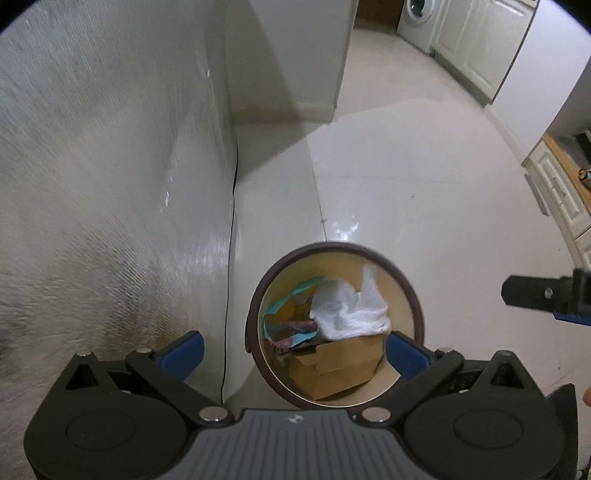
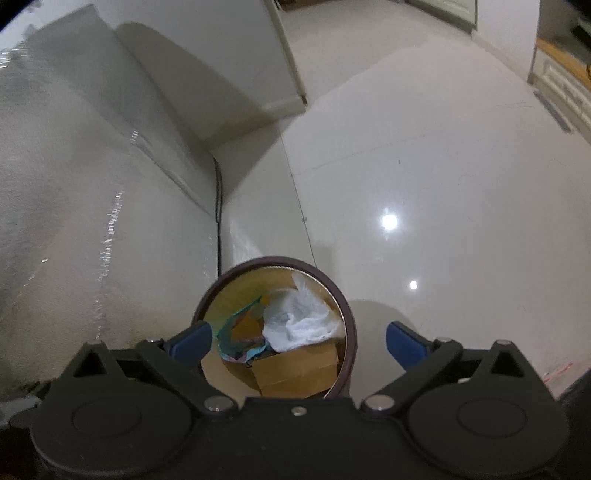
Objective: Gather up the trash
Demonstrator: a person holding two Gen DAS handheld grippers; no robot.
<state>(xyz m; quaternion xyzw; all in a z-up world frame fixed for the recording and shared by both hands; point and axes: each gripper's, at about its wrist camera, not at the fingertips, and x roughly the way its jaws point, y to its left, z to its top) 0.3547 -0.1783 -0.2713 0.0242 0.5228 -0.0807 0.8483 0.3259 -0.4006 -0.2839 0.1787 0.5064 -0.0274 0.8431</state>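
Note:
A round bin with a dark brown rim (image 1: 413,291) (image 2: 345,299) stands on the pale floor, seen from above in both wrist views. Inside lie a crumpled white tissue (image 1: 351,306) (image 2: 299,321), a brown cardboard box (image 1: 340,365) (image 2: 299,369) and teal paper scraps (image 1: 295,291) (image 2: 236,325). My left gripper (image 1: 295,350) hangs above the bin, jaws wide, blue fingertips (image 1: 184,350) holding nothing. My right gripper (image 2: 299,347) also hovers over the bin, open and empty. One of its fingers (image 1: 535,295) shows at the right edge of the left wrist view.
A grey textured wall or appliance side (image 1: 110,184) rises left of the bin, with a black cable (image 1: 231,258) running down beside it. Glossy floor (image 1: 424,184) stretches to the right. White cabinets (image 1: 476,51) and a washing machine (image 1: 417,18) stand far back.

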